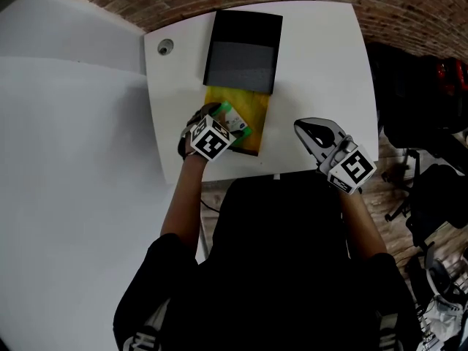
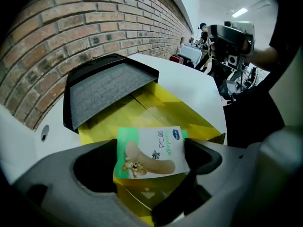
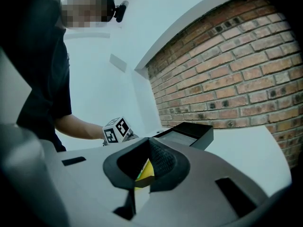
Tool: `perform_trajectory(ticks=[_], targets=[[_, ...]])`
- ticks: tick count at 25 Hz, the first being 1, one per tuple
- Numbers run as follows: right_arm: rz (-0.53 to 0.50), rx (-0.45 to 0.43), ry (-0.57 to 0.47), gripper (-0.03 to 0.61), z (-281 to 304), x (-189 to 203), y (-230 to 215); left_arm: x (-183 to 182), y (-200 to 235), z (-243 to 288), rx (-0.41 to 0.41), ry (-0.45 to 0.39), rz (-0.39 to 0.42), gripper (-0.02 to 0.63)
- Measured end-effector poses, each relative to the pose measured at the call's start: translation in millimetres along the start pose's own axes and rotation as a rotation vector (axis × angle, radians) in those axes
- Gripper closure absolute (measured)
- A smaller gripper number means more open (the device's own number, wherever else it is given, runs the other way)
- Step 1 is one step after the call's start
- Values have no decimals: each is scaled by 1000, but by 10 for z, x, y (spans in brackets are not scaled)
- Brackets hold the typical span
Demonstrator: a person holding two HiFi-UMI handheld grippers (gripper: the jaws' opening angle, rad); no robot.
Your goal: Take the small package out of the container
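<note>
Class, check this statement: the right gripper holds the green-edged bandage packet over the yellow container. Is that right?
Not quite. It is the left gripper, not the right, that holds the bandage packet over the yellow container. The left gripper view shows the packet between its jaws.

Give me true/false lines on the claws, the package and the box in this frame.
1. The left claw is shut on the small package. True.
2. The package is plain red. False: it is green and white with a cartoon print.
3. The yellow container sticks out from under a black cover. True.
4. The right claw grips the black cover. False: it is shut on nothing, over the bare table to the right of the container.
5. The table is dark wood. False: it is white.
</note>
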State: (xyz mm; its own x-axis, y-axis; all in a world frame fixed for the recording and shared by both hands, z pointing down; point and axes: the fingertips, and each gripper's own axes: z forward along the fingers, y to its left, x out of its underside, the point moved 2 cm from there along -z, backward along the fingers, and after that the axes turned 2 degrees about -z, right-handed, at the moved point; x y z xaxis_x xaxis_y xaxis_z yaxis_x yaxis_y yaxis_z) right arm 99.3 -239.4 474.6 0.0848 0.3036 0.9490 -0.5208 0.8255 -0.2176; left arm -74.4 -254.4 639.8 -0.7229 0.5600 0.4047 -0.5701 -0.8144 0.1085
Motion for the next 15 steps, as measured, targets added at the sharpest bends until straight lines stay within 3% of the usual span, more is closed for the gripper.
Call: perform_trajectory(ticks=[8,15], targets=[[-22,12,-3,572,-19,-41,64,-118,62,-204,-37,-88,0,167],[-41,21,-12,572,-4,-109,121,-340,123,-591,-64,-257,-12,167]])
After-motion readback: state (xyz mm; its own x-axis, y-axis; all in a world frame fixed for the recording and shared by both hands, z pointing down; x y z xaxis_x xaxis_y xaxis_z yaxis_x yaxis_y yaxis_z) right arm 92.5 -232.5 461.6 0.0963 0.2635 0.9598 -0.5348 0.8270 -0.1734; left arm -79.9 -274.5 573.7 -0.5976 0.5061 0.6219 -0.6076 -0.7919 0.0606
